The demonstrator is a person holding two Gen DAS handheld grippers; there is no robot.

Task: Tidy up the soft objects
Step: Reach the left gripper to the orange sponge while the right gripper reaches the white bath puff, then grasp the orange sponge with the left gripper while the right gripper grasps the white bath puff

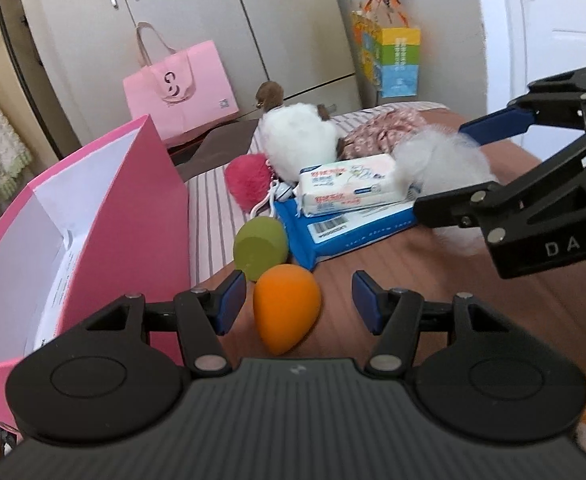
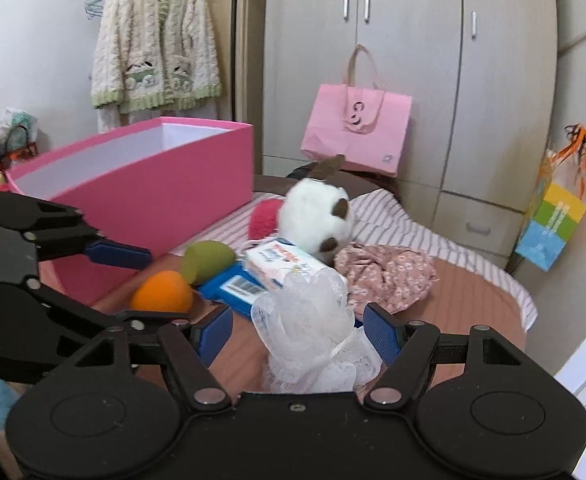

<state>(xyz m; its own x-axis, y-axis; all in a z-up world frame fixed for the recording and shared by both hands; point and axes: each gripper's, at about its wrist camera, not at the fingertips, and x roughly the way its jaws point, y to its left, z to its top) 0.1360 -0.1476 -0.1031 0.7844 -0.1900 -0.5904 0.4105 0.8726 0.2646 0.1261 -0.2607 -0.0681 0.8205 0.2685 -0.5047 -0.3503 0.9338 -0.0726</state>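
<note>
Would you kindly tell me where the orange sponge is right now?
In the left wrist view, the orange sponge lies on the bed between the left hand-held gripper fingers, untouched, just before the green sponge.

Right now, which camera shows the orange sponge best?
The left wrist view: the orange sponge lies whole and close between the left gripper fingers. In the right wrist view it is smaller, off to the left.

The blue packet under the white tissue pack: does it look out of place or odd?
A little. The blue packet lies face down, barcode label up, and the tissue pack sits crooked across it. The white mesh puff leans against that pack. Nothing looks spilled or damaged.
</note>
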